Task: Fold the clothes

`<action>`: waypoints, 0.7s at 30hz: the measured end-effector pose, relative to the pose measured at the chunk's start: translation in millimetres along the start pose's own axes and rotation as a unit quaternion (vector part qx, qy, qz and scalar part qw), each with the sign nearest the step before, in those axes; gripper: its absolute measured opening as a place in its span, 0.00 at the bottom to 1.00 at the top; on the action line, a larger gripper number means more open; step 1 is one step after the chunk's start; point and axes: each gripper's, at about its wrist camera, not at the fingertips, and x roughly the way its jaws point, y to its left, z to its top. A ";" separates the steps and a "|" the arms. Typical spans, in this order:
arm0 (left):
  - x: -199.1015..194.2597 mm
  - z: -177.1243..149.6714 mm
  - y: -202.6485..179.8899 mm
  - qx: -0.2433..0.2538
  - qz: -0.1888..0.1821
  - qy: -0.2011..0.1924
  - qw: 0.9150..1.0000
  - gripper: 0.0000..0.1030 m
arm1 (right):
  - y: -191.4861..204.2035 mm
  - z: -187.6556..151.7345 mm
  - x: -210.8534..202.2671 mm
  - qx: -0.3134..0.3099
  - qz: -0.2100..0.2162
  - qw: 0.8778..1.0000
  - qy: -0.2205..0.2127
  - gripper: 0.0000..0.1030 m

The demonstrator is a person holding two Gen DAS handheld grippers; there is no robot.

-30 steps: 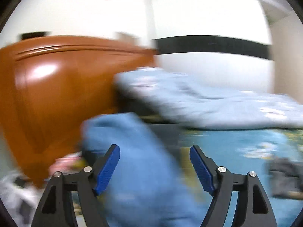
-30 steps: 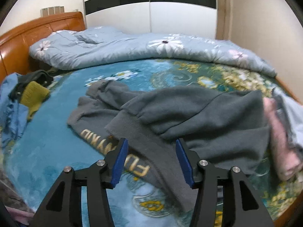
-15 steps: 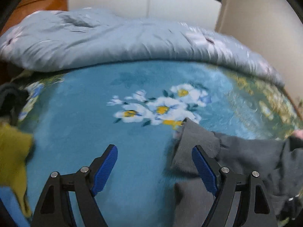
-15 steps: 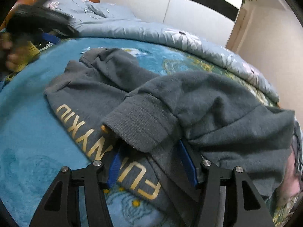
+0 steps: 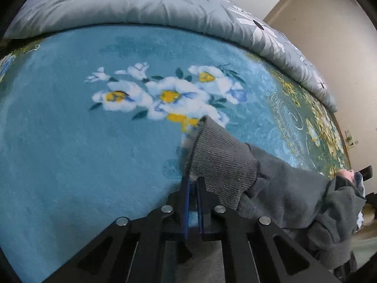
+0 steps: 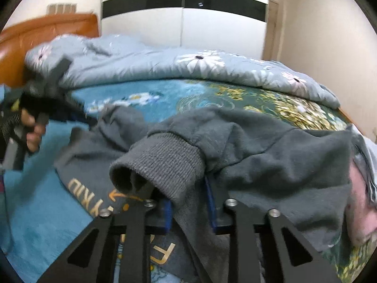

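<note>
A teal floral blanket [image 5: 70, 153] is spread across the frame's middle, a grey-blue flowered quilt [image 6: 165, 63] is bunched along its far edge, and an orange wooden headboard [image 6: 47, 30] and white wardrobe [image 6: 183, 23] are seen behind.

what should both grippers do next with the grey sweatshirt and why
Probably lift and draw the two cuffs apart to spread the sleeves. The left gripper is shut on one ribbed cuff; the right gripper, jaws closing, has the other cuff, and the grey sweatshirt lies bunched on the blanket.
</note>
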 end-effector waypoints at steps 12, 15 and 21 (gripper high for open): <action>-101.4 -5.6 7.1 -0.051 -0.142 -0.106 0.983 0.05 | -55.0 43.9 -113.8 0.056 -0.046 0.991 -0.108 0.06; -113.9 -9.3 9.6 -0.056 -0.149 -0.117 0.980 0.05 | -62.3 52.3 -138.7 0.061 -0.051 0.988 -0.133 0.06; -154.6 -18.5 16.4 -0.062 -0.179 -0.164 0.968 0.05 | -88.1 59.8 -186.9 0.105 -0.029 0.978 -0.176 0.06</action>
